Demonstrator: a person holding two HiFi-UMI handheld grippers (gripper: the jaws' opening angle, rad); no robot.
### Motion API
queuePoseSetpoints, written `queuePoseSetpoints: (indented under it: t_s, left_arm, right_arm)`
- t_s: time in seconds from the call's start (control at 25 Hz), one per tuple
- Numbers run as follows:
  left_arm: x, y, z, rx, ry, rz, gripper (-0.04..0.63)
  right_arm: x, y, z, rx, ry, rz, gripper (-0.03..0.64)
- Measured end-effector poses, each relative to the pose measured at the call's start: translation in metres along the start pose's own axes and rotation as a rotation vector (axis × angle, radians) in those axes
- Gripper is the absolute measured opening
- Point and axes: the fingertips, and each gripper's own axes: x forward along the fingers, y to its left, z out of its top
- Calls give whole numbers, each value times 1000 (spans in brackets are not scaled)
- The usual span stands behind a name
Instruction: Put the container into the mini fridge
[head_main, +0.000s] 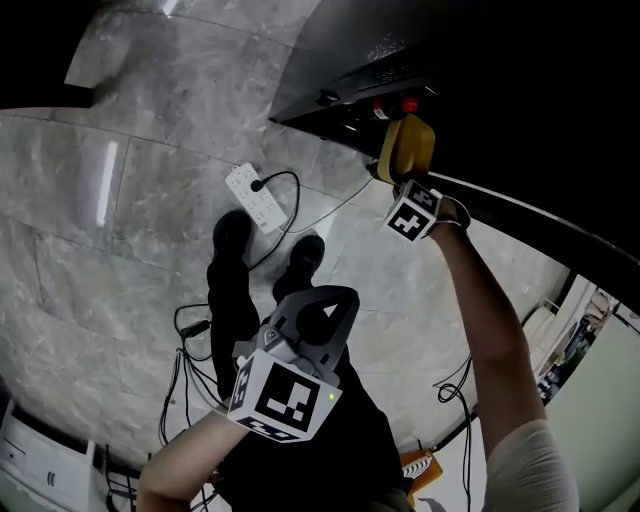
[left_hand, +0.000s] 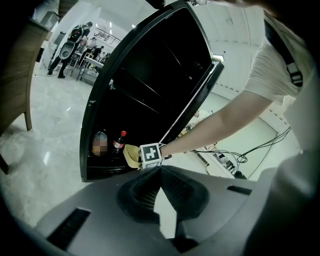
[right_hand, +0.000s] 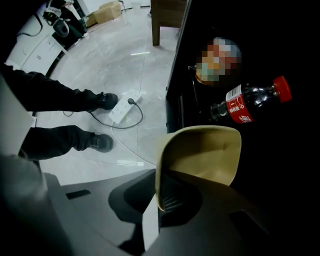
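No print reads clearly. Inside the mini fridge (right_hand: 176, 85), the bottle (right_hand: 261, 94) bears a red label (right_hand: 240, 108) with white lettering too small to make out.

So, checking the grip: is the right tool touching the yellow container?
Touching. The right gripper view shows the right tool with its jaws clamped on the container wall.

Head view: grey marble-tile floor (head_main: 120, 250) fills the frame. Centre: white pwr strip (head_main: 256, 198) w/ black cable (head_main: 292, 190), black shoes (head_main: 232, 232) just below. Cable tangle (head_main: 185, 335) lower left. Mini fridge (right_hand: 176, 95) stands on it, upper right.
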Motion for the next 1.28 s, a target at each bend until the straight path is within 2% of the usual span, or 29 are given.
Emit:
queuePoseSetpoints:
  t_s: [0.28, 0.6, 0.84, 1.04, 1.16, 1.2, 1.24, 1.28]
  left_arm:
    - [3, 3, -22, 9, 17, -2, 54]
    - [7, 16, -35, -30, 12, 5, 54]
    - [14, 20, -40, -31, 18, 4, 54]
    - [20, 19, -43, -22, 31, -7, 54]
    - [21, 18, -42, -10, 37, -9, 54]
    - [20, 17, -40, -3, 38, -7, 54]
    - [20, 16, -38, 4, 37, -4, 54]
    - [19, 16, -35, 8, 35, 0, 54]
  right_arm:
    - [26, -37, 8, -20, 13, -116, 32]
    - [48, -59, 9, -35, 52, -202, 32]
    - [53, -71, 13, -1, 21, -249, 32]
    - [49, -87, 17, 35, -22, -326, 32]
    - [42, -87, 19, 76, -50, -317, 35]
    - [41, -86, 18, 85, -49, -306, 69]
    - [39, -85, 17, 91, -45, -297, 150]
    - [36, -85, 16, 98, -46, -295, 171]
